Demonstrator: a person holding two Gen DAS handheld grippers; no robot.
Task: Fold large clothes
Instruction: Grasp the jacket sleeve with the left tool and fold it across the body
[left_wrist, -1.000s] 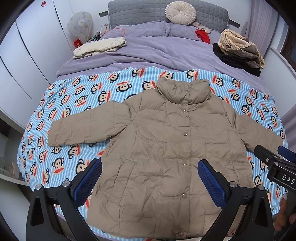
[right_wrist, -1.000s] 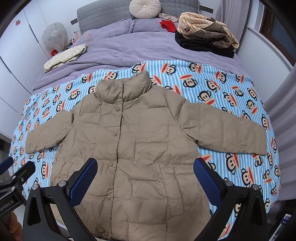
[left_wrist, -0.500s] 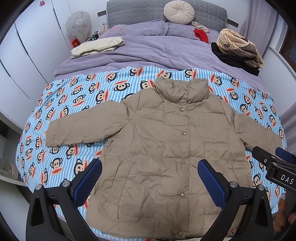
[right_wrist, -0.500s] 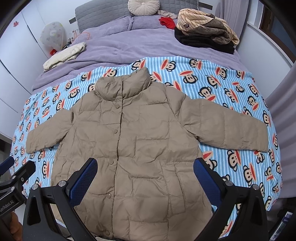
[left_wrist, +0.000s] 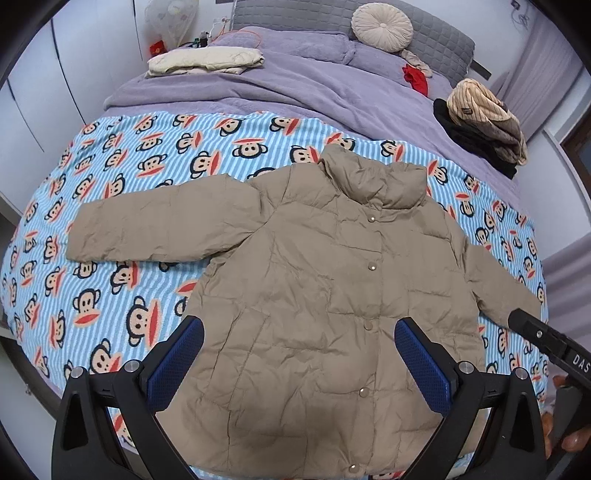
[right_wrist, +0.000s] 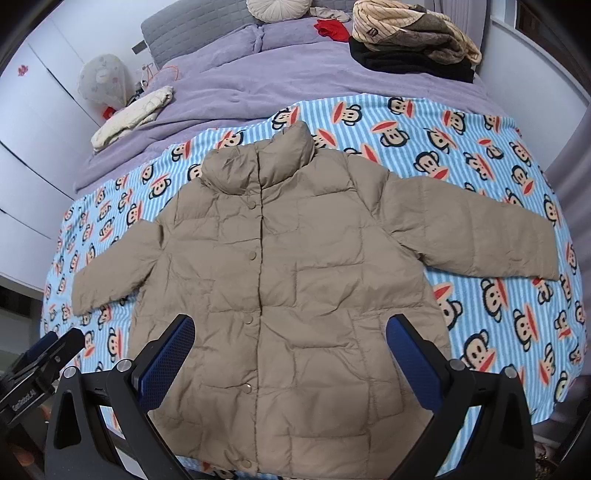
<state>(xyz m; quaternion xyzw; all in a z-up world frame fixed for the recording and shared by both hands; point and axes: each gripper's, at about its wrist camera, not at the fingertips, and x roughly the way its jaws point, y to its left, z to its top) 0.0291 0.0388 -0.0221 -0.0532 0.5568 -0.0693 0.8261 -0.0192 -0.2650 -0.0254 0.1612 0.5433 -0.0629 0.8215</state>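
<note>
A tan puffer jacket (left_wrist: 325, 280) (right_wrist: 280, 277) lies flat and buttoned on the monkey-print blanket (left_wrist: 140, 162) (right_wrist: 491, 155), collar away from me, both sleeves spread out sideways. My left gripper (left_wrist: 299, 360) hovers open above the jacket's lower half, nothing between its blue pads. My right gripper (right_wrist: 290, 354) is likewise open over the lower front, holding nothing. The right gripper's body shows at the right edge of the left wrist view, and the left one's body at the lower left of the right wrist view.
Behind the blanket lies a purple duvet (left_wrist: 280, 88) with a folded cream garment (left_wrist: 203, 61), a round cushion (left_wrist: 382, 26), a red item (left_wrist: 415, 77) and a heap of striped and black clothes (left_wrist: 484, 125) (right_wrist: 410, 40). White wardrobe doors (right_wrist: 33, 122) stand left of the bed.
Both grippers have swung apart, the left view turning toward the left sleeve and the right view toward the right sleeve. The jacket lies unmoved and both grippers stay open.
</note>
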